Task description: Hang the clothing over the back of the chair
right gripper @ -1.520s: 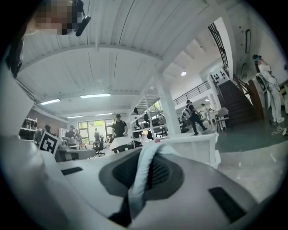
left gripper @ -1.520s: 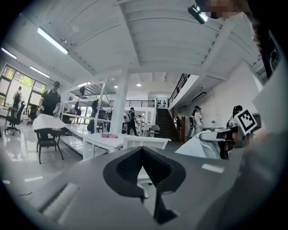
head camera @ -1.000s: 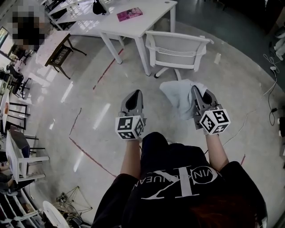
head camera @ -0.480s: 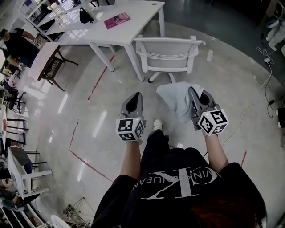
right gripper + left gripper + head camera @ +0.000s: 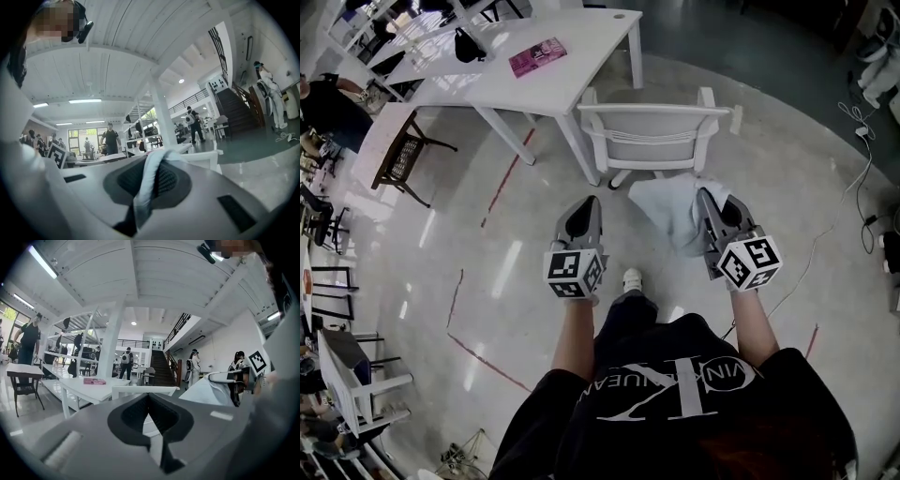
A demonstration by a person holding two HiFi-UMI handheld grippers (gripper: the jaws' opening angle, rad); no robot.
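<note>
A white chair (image 5: pixel 652 111) stands ahead of me with its back toward me; it also shows in the left gripper view (image 5: pixel 140 390) and the right gripper view (image 5: pixel 206 157). A pale blue garment (image 5: pixel 670 206) hangs from my right gripper (image 5: pixel 705 195), close in front of the chair back. That gripper (image 5: pixel 152 161) is shut on a fold of the garment (image 5: pixel 146 190). My left gripper (image 5: pixel 586 202) is level beside it, to the left, jaws shut with nothing in them (image 5: pixel 149 397). From the left gripper view the garment (image 5: pixel 206 392) drapes off the right gripper (image 5: pixel 236 385).
A white table (image 5: pixel 581 66) stands behind the chair, with a pink booklet (image 5: pixel 536 56) and a black bag (image 5: pixel 469 44) on it. At the left are a small wooden side table (image 5: pixel 394 155) and another white chair (image 5: pixel 347 375). Cables (image 5: pixel 862 141) lie on the floor at right.
I have stepped forward: the chair and table have come nearer to both grippers. The garment stays gripped in the right gripper, now close to the chair back.
</note>
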